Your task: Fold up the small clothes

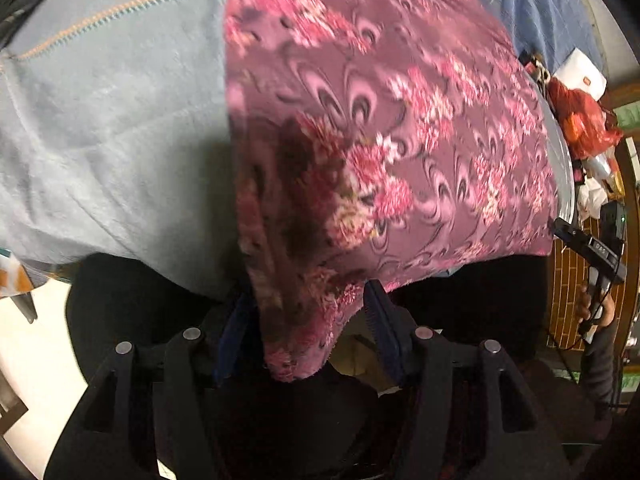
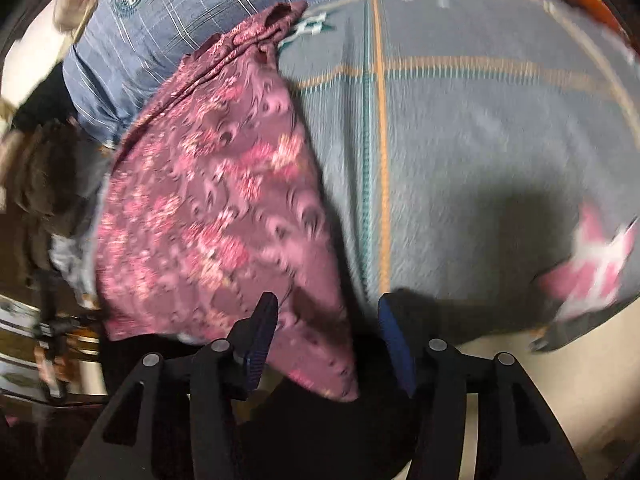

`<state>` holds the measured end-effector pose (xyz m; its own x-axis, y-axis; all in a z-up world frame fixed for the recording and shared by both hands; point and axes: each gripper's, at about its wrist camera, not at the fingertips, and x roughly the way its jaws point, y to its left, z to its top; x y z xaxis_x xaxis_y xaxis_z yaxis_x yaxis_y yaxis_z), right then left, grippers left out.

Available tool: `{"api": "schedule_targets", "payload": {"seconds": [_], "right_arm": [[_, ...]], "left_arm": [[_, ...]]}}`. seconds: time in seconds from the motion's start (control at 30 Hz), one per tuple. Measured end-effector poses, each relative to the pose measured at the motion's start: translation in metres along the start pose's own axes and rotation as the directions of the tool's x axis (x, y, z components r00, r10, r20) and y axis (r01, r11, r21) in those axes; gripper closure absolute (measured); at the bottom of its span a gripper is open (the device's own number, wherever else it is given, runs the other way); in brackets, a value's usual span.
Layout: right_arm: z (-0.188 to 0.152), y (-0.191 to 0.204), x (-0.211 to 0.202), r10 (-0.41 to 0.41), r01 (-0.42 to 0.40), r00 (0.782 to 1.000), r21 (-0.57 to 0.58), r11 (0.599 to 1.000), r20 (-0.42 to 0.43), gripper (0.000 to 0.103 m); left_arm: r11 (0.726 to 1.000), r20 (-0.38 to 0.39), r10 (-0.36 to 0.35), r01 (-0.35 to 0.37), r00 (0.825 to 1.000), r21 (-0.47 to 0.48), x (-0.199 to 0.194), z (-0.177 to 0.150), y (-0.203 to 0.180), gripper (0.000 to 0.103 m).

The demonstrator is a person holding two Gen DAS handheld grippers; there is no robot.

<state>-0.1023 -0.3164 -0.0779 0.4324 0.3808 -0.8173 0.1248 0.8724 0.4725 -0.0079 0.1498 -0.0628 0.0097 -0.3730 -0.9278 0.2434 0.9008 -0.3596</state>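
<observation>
A purple floral garment point(image 1: 380, 128) lies across a grey-blue blanket point(image 1: 112, 120). In the left wrist view, its near corner hangs down between the fingers of my left gripper point(image 1: 308, 312), whose jaws stand apart around the cloth. In the right wrist view the same garment point(image 2: 212, 208) lies left of centre, its near edge between the fingers of my right gripper point(image 2: 328, 328), which is open. The blanket point(image 2: 480, 160) carries orange and teal stripes.
A blue plaid shirt point(image 2: 160, 20) lies beyond the garment, also at the top right of the left wrist view point(image 1: 540, 4). A red bag and white box point(image 1: 580, 100) sit at the table's right edge. The right hand-held gripper point(image 1: 596, 256) shows there too.
</observation>
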Motion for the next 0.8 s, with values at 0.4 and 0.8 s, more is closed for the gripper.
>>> {"api": "schedule_targets", "payload": {"seconds": [0.4,0.8], "right_arm": [[-0.022,0.05,0.021,-0.067,0.028,0.992,-0.338,0.941,-0.103,0.097],[0.022,0.081,-0.034,0.196,-0.155,0.972,-0.27,0.95,0.131,0.097]], "left_arm": [[0.996,-0.035,-0.077,0.078,0.996,0.032,0.001,-0.009,-0.011,0.098],[0.961,0.178,-0.277,0.276,0.944,0.031,-0.074,0.02,-0.014,0.099]]}}
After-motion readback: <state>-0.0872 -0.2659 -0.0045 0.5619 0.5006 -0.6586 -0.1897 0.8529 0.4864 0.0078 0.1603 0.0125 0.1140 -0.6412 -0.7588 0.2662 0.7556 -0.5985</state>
